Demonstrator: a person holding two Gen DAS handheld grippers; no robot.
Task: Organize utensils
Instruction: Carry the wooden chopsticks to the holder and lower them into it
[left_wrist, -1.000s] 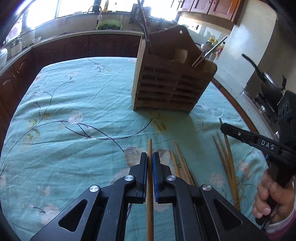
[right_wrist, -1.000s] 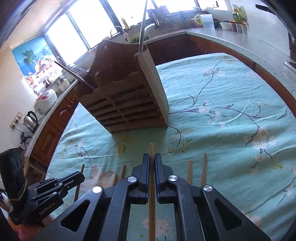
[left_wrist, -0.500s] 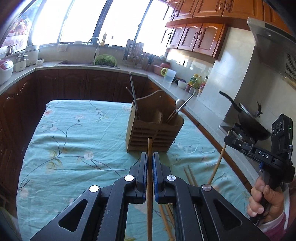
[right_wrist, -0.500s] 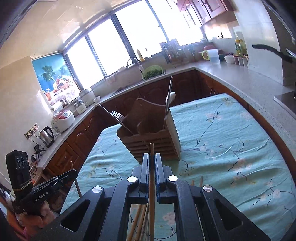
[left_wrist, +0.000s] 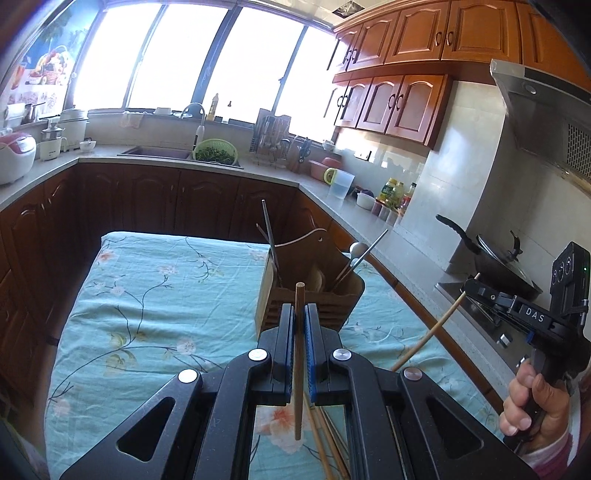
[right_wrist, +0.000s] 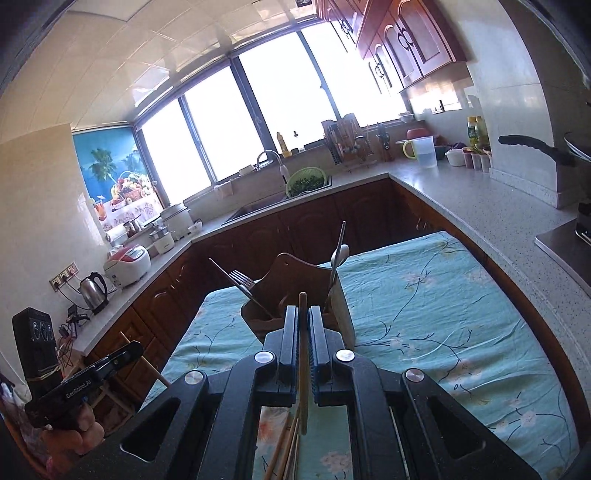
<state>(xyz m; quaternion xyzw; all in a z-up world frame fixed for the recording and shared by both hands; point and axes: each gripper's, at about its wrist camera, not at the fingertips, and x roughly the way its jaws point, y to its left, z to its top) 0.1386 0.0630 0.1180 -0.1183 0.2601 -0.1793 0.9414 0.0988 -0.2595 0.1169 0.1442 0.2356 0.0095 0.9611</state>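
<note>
left tongs (left_wrist: 299, 314): black two-finger tongs with blue pads, pinching one thin brown wooden chopstick (left_wrist: 299, 354) that runs lengthwise between the pads, its tip poking out past them.
right tongs (right_wrist: 303, 314): same black build, pressed together on a second pale wooden chopstick (right_wrist: 303, 365), also lengthwise between the pads.
hands: the person's right hand (left_wrist: 532, 402) grips the right tool's handle at the left view's right edge; the left hand (right_wrist: 74, 439) shows low at the right view's left edge.
loose chopsticks (left_wrist: 325, 439): several more wooden sticks lie on the cloth below the left tongs.
bench (left_wrist: 155, 295): covered by a light teal cloth with a floral branch print.
holder (left_wrist: 314, 291): brown slatted wooden utensil box standing on the bench ahead of both tongs, well apart from them, holding a metal fork (right_wrist: 242, 277), a metal spoon (right_wrist: 340, 258) and other long handles.
</note>
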